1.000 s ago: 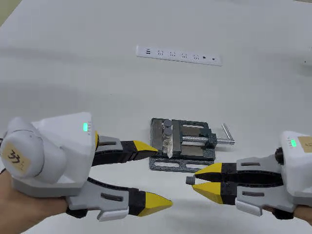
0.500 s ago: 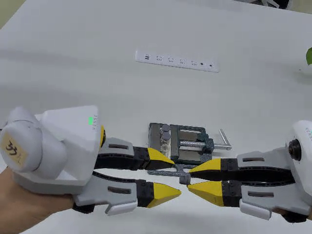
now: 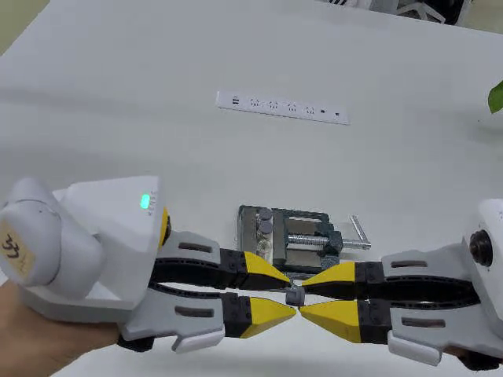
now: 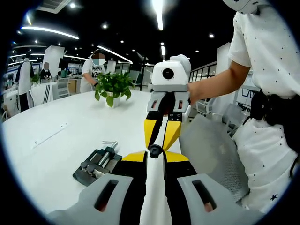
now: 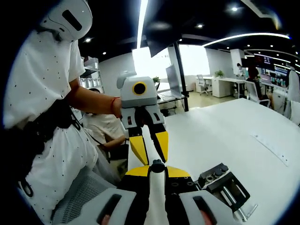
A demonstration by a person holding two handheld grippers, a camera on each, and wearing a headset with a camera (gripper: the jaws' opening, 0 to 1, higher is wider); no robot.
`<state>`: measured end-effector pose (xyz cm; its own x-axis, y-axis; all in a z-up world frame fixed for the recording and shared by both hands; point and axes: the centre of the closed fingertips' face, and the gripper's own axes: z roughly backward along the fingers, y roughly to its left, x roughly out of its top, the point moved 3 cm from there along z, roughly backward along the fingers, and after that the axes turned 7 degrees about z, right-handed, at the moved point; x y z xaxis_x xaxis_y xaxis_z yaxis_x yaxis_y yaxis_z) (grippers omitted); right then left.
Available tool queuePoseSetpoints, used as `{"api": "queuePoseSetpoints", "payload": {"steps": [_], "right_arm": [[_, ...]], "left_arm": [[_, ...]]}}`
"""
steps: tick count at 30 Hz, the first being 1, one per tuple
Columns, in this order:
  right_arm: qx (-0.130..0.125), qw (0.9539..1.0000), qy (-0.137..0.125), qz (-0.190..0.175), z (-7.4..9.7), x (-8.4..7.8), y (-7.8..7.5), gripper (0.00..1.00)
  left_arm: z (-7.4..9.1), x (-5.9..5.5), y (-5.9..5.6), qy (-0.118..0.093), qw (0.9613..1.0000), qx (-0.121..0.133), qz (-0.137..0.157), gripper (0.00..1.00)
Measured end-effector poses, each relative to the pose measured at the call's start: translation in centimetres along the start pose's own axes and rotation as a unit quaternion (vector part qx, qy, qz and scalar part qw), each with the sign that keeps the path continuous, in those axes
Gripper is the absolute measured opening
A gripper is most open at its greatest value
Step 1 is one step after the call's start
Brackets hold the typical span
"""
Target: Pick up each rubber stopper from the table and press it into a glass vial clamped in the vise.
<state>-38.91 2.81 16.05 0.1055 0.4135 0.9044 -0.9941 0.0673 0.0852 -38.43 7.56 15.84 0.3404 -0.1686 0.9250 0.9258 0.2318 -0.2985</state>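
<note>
Handoff stage, by the looks of it: the small dark grey rubber stopper (image 3: 295, 296) is pinched in the right gripper (image 3: 302, 297) jaws, just in front of the dark metal vise (image 3: 310, 222). The left gripper (image 3: 295, 298) jaws are drawn close around it too, but whether it's gripped there can't be told. Next, it needs lining up over a clear glass vial (image 3: 264, 244).

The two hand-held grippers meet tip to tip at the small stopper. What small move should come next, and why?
Probably close the left hand-held gripper onto the rubber stopper. Its tips stand on either side of the stopper, which the right hand-held gripper holds in front of the vise; whether they already touch is unclear.
</note>
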Motion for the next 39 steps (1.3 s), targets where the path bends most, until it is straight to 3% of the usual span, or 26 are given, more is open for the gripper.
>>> {"api": "queuePoseSetpoints", "payload": {"steps": [18,39], "right_arm": [[0.005,1.0,-0.003,0.005,0.44,-0.3,-0.52,0.06],[0.018,0.9997,-0.004,0.014,0.42,0.57,0.26,0.07]], "left_arm": [[0.01,0.01,-0.05,-0.002,1.0,-0.005,0.004,0.05],[0.18,0.24,-0.56,-0.007,0.9996,-0.025,0.008,0.04]]}}
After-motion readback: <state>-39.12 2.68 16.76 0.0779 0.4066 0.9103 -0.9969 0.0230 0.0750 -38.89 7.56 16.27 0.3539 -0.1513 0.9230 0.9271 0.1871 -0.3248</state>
